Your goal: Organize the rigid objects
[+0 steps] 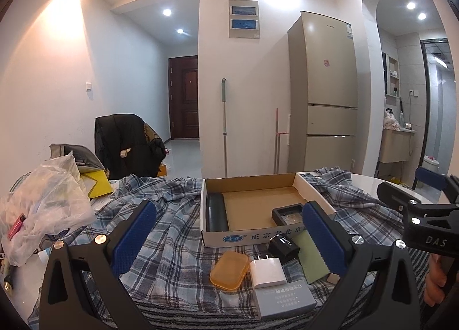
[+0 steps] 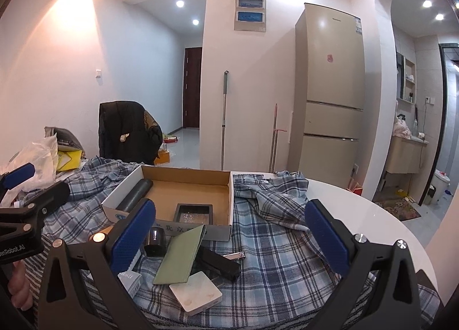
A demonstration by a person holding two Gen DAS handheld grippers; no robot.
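Note:
An open cardboard box [image 1: 249, 183] [image 2: 186, 176] lies on a plaid cloth. It holds a dark cylinder [image 1: 216, 212] [image 2: 134, 195] and a small black tray [image 1: 287, 214] [image 2: 193, 214]. In front of it lie an orange case [image 1: 229, 271], a white charger [image 1: 268, 272], a small black box [image 1: 284, 246] [image 2: 156, 242], a green pouch [image 1: 311, 258] [image 2: 182, 254], a grey-white box [image 1: 284, 298] [image 2: 130, 281], a long black case [image 2: 218, 262], a nail clipper [image 2: 235, 255] and a white square box [image 2: 196, 295]. My left gripper [image 1: 229, 239] [image 2: 40, 183] and right gripper [image 2: 231, 236] [image 1: 410, 186] hover open above these, holding nothing.
The plaid cloth [image 1: 172, 215] covers a round white table [image 2: 358, 215]. Plastic bags [image 1: 48, 203] and yellow packaging [image 1: 97, 186] crowd the left. A chair with a black jacket [image 1: 126, 143] stands behind, a fridge [image 1: 324, 86] at the back right. A hand [image 1: 436, 278] grips the right tool.

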